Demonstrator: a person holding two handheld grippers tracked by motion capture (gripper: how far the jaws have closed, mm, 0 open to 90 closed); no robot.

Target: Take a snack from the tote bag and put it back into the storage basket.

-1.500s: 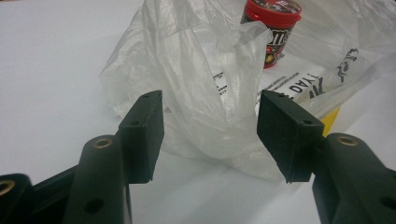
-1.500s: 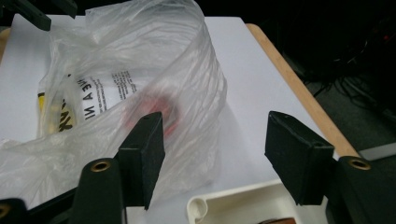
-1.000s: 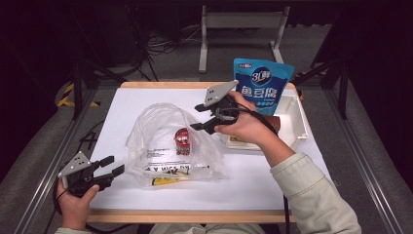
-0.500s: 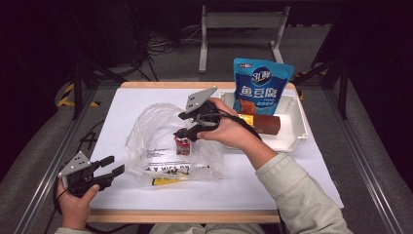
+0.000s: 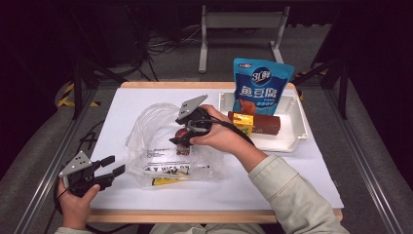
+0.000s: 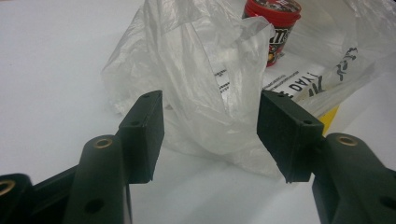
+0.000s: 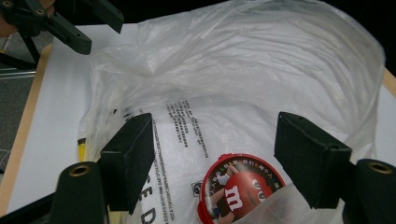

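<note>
A clear plastic bag (image 5: 160, 156) with black print lies crumpled on the white table. Inside it stands a small red M&M's cup (image 5: 183, 147). My right gripper (image 5: 178, 139) reaches into the bag's mouth, open, its jaws on either side just above the cup (image 7: 239, 189) without touching it. The bag's film (image 7: 261, 70) arches around the right gripper (image 7: 215, 140). My left gripper (image 5: 111, 171) rests open at the table's front left corner, pointing at the bag (image 6: 205, 88). Nothing is between the left gripper's (image 6: 210, 128) jaws, and the cup (image 6: 274, 25) shows beyond.
A white tray (image 5: 292, 141) at the back right holds an upright blue snack pouch (image 5: 260, 87), a brown box (image 5: 263, 124) and a small yellow pack (image 5: 242, 122). A yellow item (image 5: 163, 181) lies under the bag's front edge. The left gripper (image 7: 70, 21) shows far off.
My right gripper has moved left and down from beside the tray into the bag's mouth, over the red cup. The left gripper has stayed put.
</note>
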